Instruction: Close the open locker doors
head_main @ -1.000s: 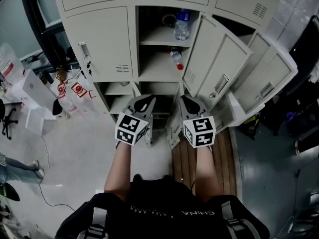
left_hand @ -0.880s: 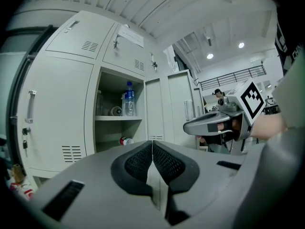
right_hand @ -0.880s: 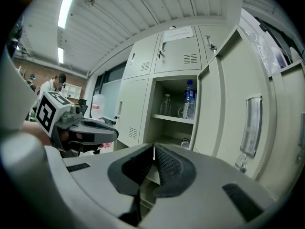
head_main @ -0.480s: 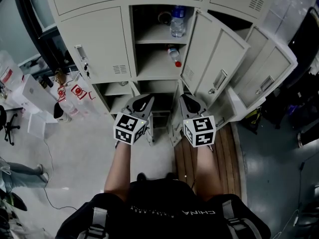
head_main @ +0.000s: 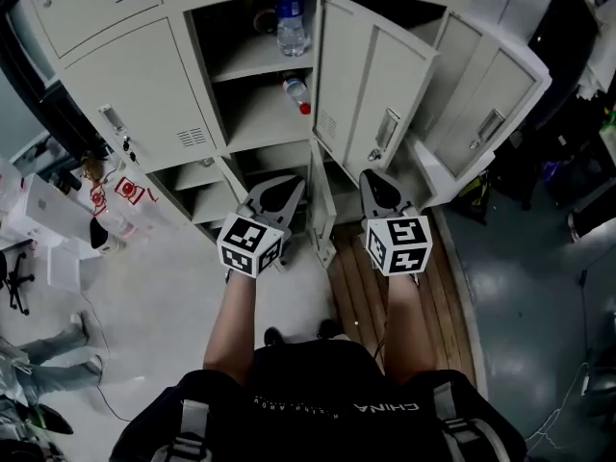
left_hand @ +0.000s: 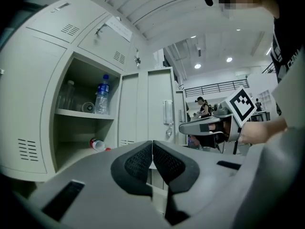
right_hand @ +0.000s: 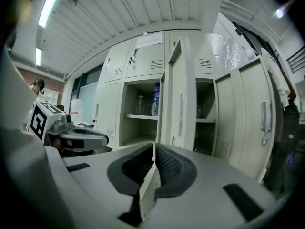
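Over the last second the locker bank has been shifted leftward and tilted in the head view. This is read as the person having stepped sideways and turned toward the open doors, with both hands carried along. The middle locker door (head_main: 373,89) is now almost straight above the right gripper (head_main: 372,177), where earlier it lay up and to the right of it. The left gripper (head_main: 292,185) is held to the lower left of that door, under the open compartment the door belongs to.

No door has been moved. The middle locker door is swung wide, as is a second open door (head_main: 493,104) to its right. A lower door (head_main: 319,210) is seen edge-on beneath the middle locker door, between the two grippers.

In each gripper view the jaws are shown pressed together with nothing between them. No contact with any door can be made out. An upright bottle (head_main: 292,25) and a fallen bottle (head_main: 297,94) with a red cap lie on the shelves left of the middle locker door, well inside the compartment.

The change is judged to be an approach only, and every closing step is yet to be done. With the jaws together, a push on a door's outer face is judged more likely than a grasp. The middle locker door is now the one best placed for the right gripper.
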`<state>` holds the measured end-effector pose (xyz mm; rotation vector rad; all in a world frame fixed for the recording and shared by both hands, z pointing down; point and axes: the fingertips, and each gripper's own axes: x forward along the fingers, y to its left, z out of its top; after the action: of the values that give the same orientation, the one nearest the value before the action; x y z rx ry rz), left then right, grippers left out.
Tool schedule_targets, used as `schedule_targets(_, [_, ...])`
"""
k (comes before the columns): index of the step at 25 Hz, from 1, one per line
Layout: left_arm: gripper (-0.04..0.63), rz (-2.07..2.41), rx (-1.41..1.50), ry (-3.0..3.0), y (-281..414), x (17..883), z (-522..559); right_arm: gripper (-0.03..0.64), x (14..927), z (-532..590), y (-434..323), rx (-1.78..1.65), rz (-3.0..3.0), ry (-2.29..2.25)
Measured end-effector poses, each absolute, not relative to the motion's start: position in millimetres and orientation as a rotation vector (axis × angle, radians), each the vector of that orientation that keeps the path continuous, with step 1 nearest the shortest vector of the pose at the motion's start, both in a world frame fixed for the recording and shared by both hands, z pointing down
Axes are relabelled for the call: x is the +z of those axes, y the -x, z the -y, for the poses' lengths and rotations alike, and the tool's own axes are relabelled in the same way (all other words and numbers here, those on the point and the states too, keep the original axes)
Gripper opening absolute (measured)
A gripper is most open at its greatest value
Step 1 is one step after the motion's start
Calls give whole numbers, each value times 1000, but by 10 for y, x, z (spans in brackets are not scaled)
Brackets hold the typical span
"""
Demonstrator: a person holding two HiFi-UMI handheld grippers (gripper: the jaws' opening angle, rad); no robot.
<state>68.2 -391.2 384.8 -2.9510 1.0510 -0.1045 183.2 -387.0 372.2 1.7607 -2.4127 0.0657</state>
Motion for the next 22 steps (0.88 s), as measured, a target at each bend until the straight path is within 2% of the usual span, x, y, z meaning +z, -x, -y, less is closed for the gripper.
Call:
schedule_targets(6, [20,-962,-173,2956,-1123,3957,3905,38,3768,3923,-2263,132,2384,-1830])
schedule_targets(7, [20,-962,-180,2953,-1156,3965,3919,68,3777,3941,-2292,146,2397,-1819])
schedule_targets(8, [20,-965,-182,2952,-1184,3971,3937,126,3786,3960,-2314,164,2416,-1804])
schedule_targets(9, [20,-970,-181,2953,-1208,3974,3957,138,3793,3978,-2334,181,2435,-1790])
schedule_targets(22, [20,-1037,-197,2931,-1325,4021,4074,137,3889,4180,-2433,179,2479,-1713])
